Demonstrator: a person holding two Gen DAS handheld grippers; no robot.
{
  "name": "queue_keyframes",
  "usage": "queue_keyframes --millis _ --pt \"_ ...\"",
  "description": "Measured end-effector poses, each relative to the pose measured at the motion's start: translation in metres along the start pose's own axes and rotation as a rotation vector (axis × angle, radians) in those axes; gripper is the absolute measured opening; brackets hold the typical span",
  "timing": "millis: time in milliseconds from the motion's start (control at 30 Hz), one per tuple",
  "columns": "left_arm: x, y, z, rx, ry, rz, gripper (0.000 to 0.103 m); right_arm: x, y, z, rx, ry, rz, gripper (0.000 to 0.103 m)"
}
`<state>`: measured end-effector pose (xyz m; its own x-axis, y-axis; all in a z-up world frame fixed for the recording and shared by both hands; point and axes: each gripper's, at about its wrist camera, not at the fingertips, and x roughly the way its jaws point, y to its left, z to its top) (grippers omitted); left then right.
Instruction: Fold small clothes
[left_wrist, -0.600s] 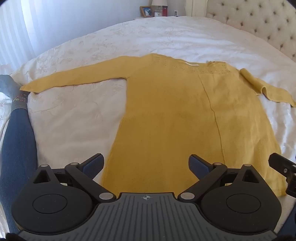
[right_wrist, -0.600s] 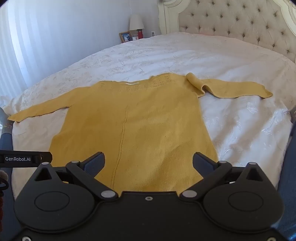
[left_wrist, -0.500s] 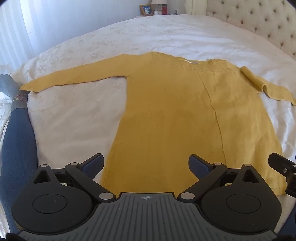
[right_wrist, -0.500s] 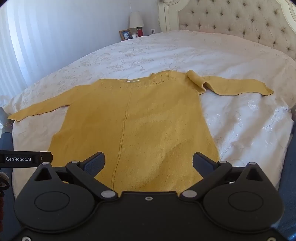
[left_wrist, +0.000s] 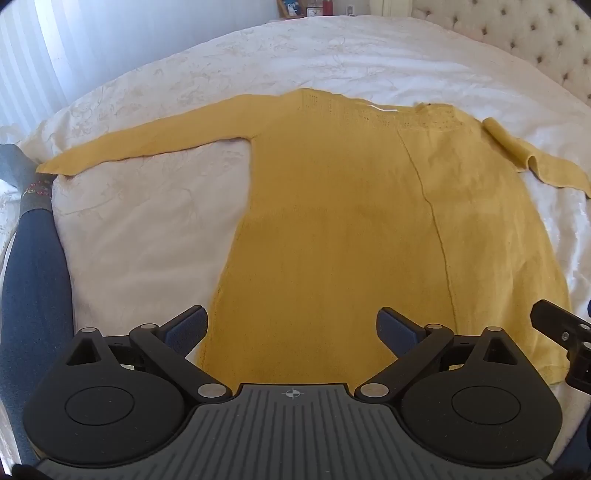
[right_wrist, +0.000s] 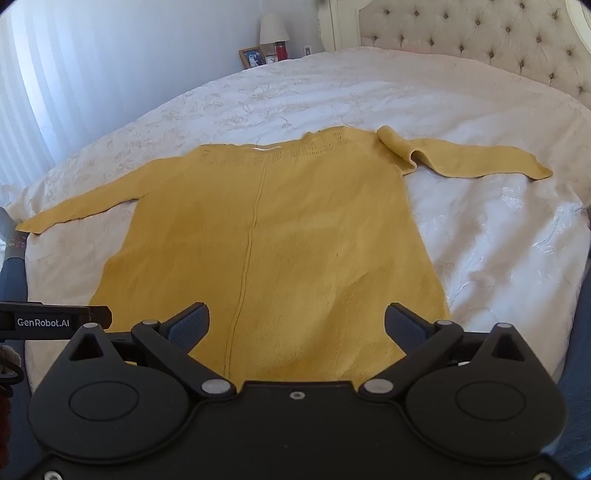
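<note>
A yellow knit sweater lies flat on the white bed, hem toward me, neckline far; it also shows in the right wrist view. Its left sleeve stretches straight out. Its right sleeve is out too, with a raised fold near the shoulder. My left gripper is open and empty above the hem's left half. My right gripper is open and empty above the hem's right half. A part of the right gripper shows at the left view's right edge.
The white embroidered bedspread surrounds the sweater. A tufted headboard stands at the far right. A nightstand with a lamp and photo frame is at the back. A leg in blue trousers and grey sock lies at the left.
Both grippers have shifted slightly, so the sweater sits a little lower in both views. The sweater has not moved and both jaws stay open.
</note>
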<state>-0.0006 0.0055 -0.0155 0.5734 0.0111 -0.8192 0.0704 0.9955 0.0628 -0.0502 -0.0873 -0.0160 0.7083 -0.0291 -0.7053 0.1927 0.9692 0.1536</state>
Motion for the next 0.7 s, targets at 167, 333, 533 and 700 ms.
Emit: queue_keyframes --millis 167,333,533,700 --pt "0.0011 -0.001 0.0012 -0.001 0.006 -0.001 0.1 0.003 0.0007 -0.0002 0.001 0.008 0.002 0.101" --pt "0.0011 -0.0034 0.0027 -0.003 0.011 0.0 0.1 0.0034 0.001 0.0 0.001 0.009 0.001 0.101" --pt "0.0011 -0.0072 0.0051 0.0 0.015 -0.002 0.1 0.0044 0.0008 -0.0009 0.006 0.012 -0.001 0.101" --pt "0.0017 -0.0082 0.006 0.001 0.017 -0.003 0.1 0.0058 -0.0012 -0.0005 0.013 0.017 0.003 0.101"
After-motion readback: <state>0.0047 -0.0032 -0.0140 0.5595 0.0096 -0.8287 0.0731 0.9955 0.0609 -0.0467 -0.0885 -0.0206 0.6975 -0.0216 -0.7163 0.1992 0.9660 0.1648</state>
